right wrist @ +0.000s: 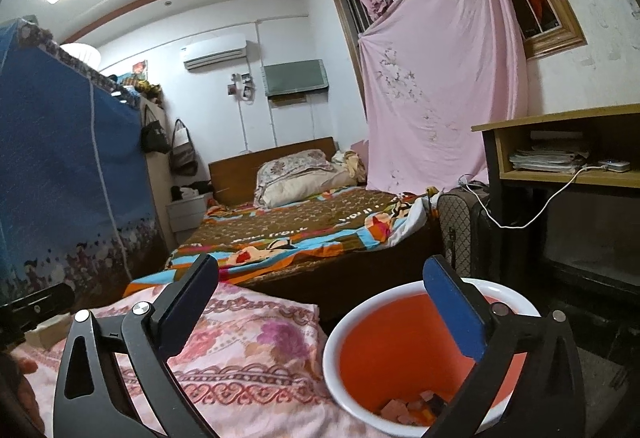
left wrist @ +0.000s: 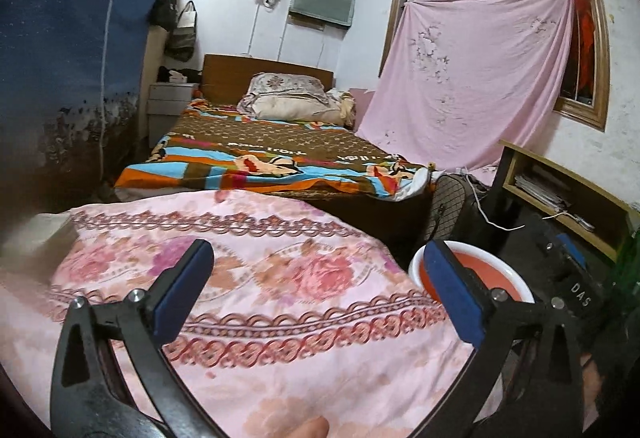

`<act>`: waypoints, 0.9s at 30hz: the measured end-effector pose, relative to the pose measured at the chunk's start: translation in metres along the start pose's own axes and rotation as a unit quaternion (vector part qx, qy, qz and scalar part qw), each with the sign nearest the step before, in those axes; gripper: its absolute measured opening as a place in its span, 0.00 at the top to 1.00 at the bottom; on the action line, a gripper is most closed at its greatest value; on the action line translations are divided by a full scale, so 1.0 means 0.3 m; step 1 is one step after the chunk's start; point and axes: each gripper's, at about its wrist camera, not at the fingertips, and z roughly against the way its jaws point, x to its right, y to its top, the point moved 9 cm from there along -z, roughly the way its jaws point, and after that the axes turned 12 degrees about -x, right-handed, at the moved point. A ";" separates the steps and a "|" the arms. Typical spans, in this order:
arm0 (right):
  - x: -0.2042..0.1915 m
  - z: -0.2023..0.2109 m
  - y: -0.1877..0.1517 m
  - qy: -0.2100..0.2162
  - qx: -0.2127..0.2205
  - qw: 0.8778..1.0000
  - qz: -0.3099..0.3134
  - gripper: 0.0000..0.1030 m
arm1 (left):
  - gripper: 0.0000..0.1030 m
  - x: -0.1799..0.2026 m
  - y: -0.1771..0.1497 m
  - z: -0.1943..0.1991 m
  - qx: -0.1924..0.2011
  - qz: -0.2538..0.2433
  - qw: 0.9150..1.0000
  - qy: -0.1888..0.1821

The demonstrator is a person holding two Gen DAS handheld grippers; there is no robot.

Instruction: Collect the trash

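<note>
A round bin [right wrist: 400, 350], white outside and orange inside, stands at the right edge of the pink floral bedcover [right wrist: 240, 358]. Several small scraps of trash [right wrist: 412, 408] lie at its bottom. My right gripper [right wrist: 320, 302] is open and empty, its right finger over the bin's mouth. My left gripper [left wrist: 316, 278] is open and empty above the pink floral bedcover [left wrist: 260, 278]. The bin [left wrist: 492, 270] shows behind its right finger. No loose trash shows on the cover.
A second bed [left wrist: 272, 154] with a colourful blanket lies ahead. A blue fabric wardrobe [left wrist: 68, 38] stands left. A wooden desk [right wrist: 568, 150] with papers, a suitcase [right wrist: 460, 234] and a charging cable stand right. A pink sheet [left wrist: 472, 78] hangs below the window.
</note>
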 end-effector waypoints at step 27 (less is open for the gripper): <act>-0.266 0.293 -0.200 0.042 0.014 0.995 0.088 0.00 | 0.11 -0.217 -0.241 0.264 0.029 0.013 0.996 0.081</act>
